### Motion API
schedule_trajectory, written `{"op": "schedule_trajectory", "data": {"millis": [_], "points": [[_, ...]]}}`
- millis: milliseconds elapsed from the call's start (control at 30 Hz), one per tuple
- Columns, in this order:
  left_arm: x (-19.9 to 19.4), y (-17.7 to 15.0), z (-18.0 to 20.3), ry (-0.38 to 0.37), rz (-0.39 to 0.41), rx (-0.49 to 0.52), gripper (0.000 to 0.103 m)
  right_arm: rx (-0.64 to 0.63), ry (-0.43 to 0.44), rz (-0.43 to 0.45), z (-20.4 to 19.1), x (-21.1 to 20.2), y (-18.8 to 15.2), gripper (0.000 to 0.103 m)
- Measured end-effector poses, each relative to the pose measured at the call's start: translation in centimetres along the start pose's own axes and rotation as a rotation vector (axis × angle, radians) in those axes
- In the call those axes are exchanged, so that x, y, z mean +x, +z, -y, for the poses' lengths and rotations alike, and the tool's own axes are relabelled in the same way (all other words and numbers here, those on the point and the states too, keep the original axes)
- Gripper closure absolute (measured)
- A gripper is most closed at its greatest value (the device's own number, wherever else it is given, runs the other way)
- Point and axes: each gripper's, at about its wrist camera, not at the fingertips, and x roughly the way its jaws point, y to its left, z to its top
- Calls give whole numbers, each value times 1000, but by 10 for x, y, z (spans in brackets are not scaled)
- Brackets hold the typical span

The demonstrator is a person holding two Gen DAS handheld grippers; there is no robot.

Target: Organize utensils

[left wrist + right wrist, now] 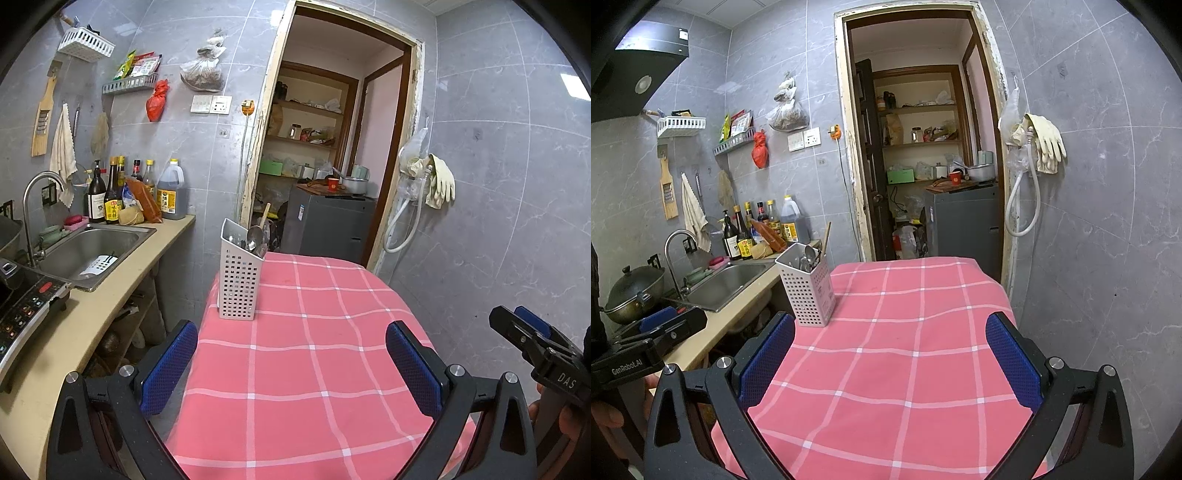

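Observation:
A white perforated utensil holder stands upright at the far left corner of the table with the pink checked cloth. Metal spoons and a wooden handle stick out of its top. My left gripper hovers open above the near part of the cloth, nothing between its blue pads. My right gripper is open too, well short of the holder. Each gripper shows at the edge of the other's view, the right gripper and the left gripper.
A beige counter runs along the left with a steel sink, a tap, sauce bottles, an induction hob and a wok. An open doorway lies behind the table. A hose and gloves hang on the right wall.

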Motion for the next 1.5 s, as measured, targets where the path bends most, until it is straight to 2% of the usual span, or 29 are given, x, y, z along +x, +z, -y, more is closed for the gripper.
{"op": "schedule_trajectory", "data": {"millis": [1500], "points": [[-4, 4, -8, 2, -3, 0, 0, -1, 1, -3, 0, 0, 2, 1]]}}
